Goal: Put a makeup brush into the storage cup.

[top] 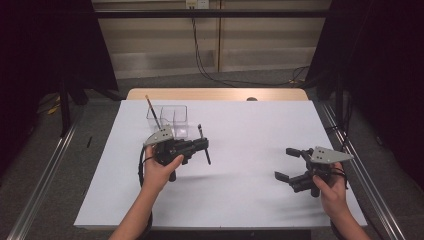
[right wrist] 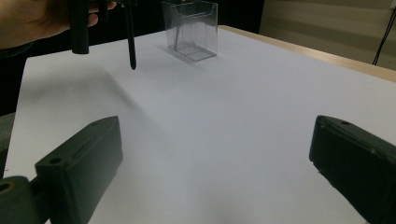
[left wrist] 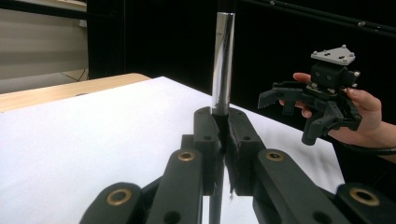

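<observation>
The left gripper (top: pixel 204 145) has its two black jaws pressed tight on a slim black brush with a shiny metal ferrule (top: pixel 203 144); in the left gripper view the pads (left wrist: pixel 205 135) pinch the dark handle just under the silver sleeve, and the brush stands roughly upright between them, its lower end hanging above the white table cover (top: pixel 240 190) without touching it. The hand (top: pixel 159 172) carrying this gripper sits left of centre on the table. Just behind it, near the far-left part of the cover, stands a clear plastic box with two compartments (top: pixel 175 116), and a second thin brush with a pale wooden handle (top: pixel 152 113) leans out of its left compartment, tilted to the left. The box is close to the held brush but apart from it; nothing lies between them. The right gripper (top: pixel 286 163) is well apart on the right side, its jaws spread wide with only bare white cover between them, as the right gripper view shows; the person's right hand (top: pixel 331 192) holds it low near the table's right edge. In all: two grippers, two brushes, one clear box. Beyond the white cover a strip of light wooden tabletop (top: pixel 215 94) shows, with black cables (top: pixel 210 70) trailing on the grey floor behind.
</observation>
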Available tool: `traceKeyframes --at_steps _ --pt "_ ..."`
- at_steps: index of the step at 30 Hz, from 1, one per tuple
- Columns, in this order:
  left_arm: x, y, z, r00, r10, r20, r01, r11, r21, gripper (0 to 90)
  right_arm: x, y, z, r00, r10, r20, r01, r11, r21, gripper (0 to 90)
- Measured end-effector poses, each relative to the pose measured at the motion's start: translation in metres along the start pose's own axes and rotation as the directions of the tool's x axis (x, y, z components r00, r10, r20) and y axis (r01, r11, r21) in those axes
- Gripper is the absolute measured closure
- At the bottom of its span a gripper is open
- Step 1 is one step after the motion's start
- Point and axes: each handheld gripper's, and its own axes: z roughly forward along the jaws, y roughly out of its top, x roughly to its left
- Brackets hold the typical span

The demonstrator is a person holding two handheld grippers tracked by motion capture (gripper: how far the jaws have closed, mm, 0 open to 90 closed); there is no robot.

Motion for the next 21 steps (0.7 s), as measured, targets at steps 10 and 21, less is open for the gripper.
traceKeyframes --at_steps 10,21 --pt "0.001 0.002 -0.004 0.9999 0.004 -0.012 -0.004 1.0000 0.009 83.8 -0.004 -0.008 -0.014 0.9997 0.011 0.024 -0.011 1.000 -0.011 2.3" --pt "0.005 0.004 -0.008 0.9995 -0.008 -0.030 0.009 0.9998 0.015 83.8 -0.007 -0.015 -0.022 0.9996 0.006 0.029 -0.005 1.000 -0.006 2.3"
